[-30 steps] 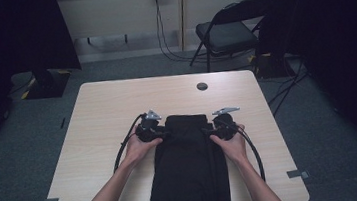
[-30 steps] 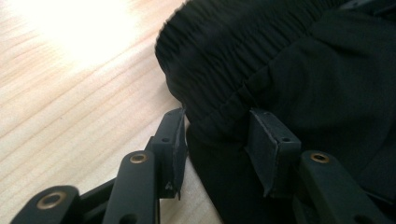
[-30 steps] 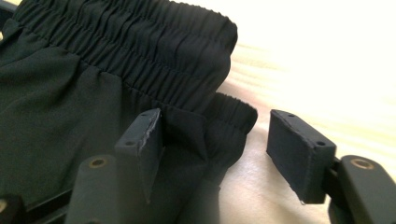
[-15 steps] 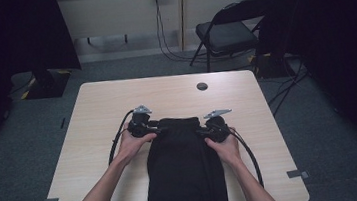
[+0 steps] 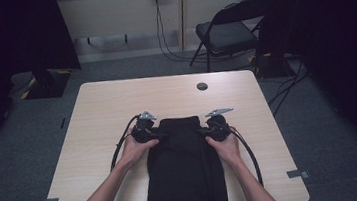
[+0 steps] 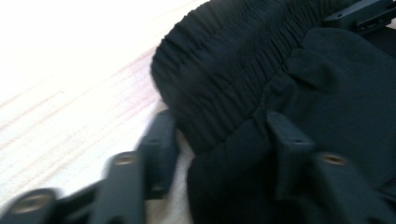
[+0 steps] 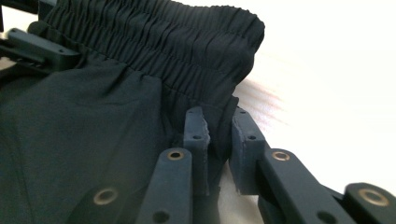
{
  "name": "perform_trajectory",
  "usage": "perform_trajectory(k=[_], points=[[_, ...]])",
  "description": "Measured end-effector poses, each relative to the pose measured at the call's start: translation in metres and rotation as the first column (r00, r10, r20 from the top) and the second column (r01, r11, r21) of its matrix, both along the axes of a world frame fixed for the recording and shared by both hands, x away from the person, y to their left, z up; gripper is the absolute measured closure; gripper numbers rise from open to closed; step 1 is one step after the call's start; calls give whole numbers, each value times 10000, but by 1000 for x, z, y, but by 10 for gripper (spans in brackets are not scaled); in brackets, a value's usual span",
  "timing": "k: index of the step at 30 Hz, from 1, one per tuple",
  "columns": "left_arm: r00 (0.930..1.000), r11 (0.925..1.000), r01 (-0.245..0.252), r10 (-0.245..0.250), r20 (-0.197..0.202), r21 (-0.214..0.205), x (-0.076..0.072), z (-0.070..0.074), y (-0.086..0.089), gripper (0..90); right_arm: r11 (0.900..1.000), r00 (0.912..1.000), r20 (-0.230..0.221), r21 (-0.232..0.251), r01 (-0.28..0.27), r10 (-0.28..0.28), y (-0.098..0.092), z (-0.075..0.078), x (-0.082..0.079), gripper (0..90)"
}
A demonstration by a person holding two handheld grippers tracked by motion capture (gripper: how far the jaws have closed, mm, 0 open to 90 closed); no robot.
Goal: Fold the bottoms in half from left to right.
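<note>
Mid-adjust: right gripper [image 7: 217,140] clamped on trousers [image 5: 187,175] waistband edge, left gripper [image 6: 219,140] jaws apart astride the other; close left next.

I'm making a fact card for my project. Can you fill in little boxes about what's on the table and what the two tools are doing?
Main thing: black fabric garment with a gathered elastic waistband
Surface: light wooden table
Left tool: jaws apart, straddling the waistband's edge
Right tool: jaws closed on the waistband's other edge
Also on the table: small dark round disc
Behind the table: black folding chair
</note>
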State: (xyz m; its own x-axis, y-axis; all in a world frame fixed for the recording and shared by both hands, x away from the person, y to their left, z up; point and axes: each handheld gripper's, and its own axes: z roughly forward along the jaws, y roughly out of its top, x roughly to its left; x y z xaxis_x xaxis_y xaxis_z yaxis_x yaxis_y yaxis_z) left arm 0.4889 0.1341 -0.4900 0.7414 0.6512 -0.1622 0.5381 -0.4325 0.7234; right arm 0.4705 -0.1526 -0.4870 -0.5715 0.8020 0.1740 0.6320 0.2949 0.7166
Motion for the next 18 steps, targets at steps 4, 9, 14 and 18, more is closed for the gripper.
perform_trajectory(k=[4,9,14,18], points=[[9998,9991,-164,169,109,-386,0,2,0,700,9993,9999,149,358,74,-80,0,8,0,804],[9974,9941,-380,440,568,-1020,4,24,7,724,9973,9983,582,736,-24,-19,1,33,3,807],[9855,9873,-753,951,1404,-1399,10,68,24,727,9940,9893,1450,1048,-321,167,13,82,12,807],[9737,9801,-1007,1324,1852,-1709,13,97,37,727,9914,9764,2126,1142,-640,385,27,120,15,807]])
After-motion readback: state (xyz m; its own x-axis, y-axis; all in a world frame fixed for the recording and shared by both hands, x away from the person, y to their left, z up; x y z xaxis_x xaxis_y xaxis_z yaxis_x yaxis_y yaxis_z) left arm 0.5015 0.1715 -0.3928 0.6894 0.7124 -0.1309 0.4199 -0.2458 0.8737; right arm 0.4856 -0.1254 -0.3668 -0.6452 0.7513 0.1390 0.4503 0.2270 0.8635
